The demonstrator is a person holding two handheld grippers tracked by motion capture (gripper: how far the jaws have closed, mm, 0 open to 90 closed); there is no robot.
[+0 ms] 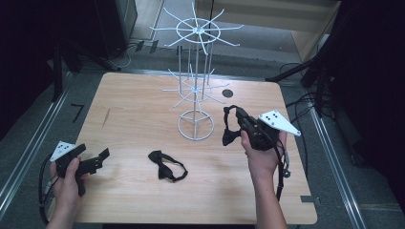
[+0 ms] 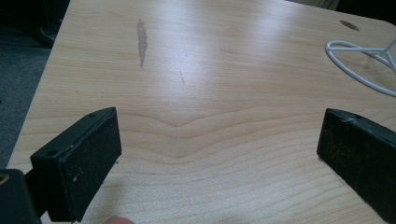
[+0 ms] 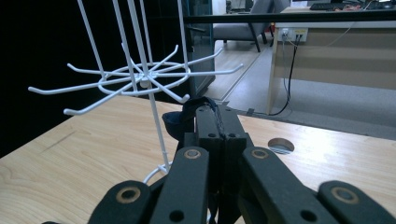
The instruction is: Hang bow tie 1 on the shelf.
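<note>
Two black bow ties are seen, one lying on the table [image 1: 124, 109], the other [image 1: 230, 125] clamped in the right hand-held gripper [image 1: 237, 114] near the white wire rack [image 1: 196, 86], where its strap could be snagged on a neighbouring hook while the left hand-held gripper [image 2: 219, 140] is held released.

Dim surroundings, black around the wooden table [image 1: 143, 105]; overhead light puts a pale sheen on the tabletop's far part (strongest in the left gripper view). Soft shadows fall under the white wire rack [image 1: 196, 95]. All three views are slightly soft.
</note>
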